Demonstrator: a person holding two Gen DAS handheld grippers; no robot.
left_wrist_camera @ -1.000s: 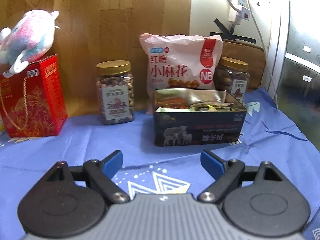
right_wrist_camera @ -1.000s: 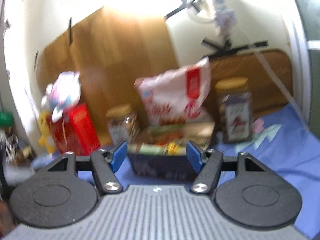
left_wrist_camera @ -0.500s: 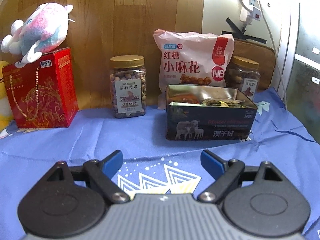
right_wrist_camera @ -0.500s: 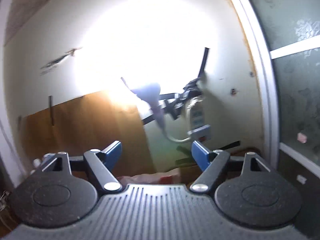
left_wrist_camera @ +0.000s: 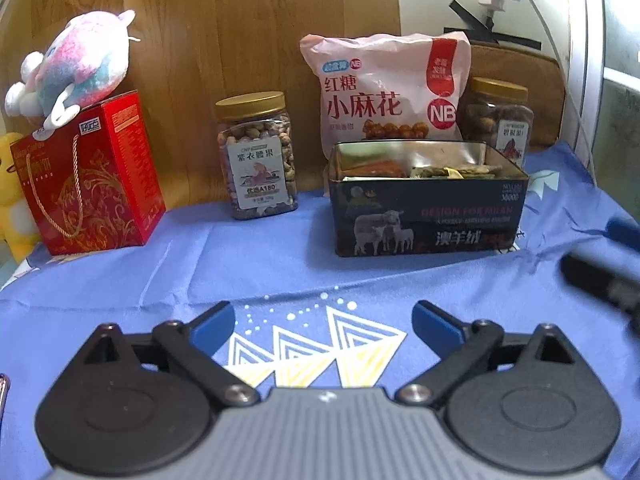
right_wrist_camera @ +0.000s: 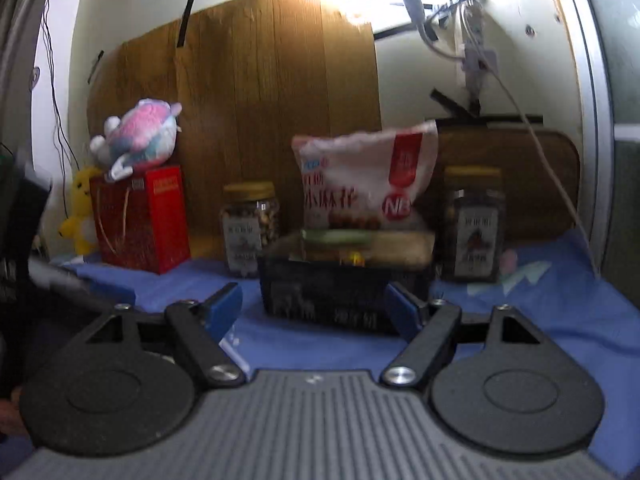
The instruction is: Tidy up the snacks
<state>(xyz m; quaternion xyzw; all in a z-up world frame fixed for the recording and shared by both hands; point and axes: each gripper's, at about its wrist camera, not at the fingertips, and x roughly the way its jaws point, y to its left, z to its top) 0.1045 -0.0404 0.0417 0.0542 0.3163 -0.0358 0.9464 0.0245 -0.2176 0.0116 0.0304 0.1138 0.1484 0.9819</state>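
Open tin (left_wrist_camera: 428,216) of snacks mid-cloth, both my grippers empty.
Pink snack bag (left_wrist_camera: 386,88) just behind tin, nut jar (left_wrist_camera: 258,156) to tin's left, second jar (left_wrist_camera: 498,118) behind-right, red box (left_wrist_camera: 90,178) far left. My left gripper (left_wrist_camera: 322,326) jaws opening, nothing between; right gripper (right_wrist_camera: 314,308) jaws apart, empty.

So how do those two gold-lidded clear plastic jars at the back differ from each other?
The left gold-lidded clear jar holds pale, light-brown nuts, while the right gold-lidded clear jar holds darker brown ones. The left jar stands in the open beside the pink snack bag; the right jar is partly hidden behind that bag and the dark metal tin. Both stand upright, capped, with white labels.
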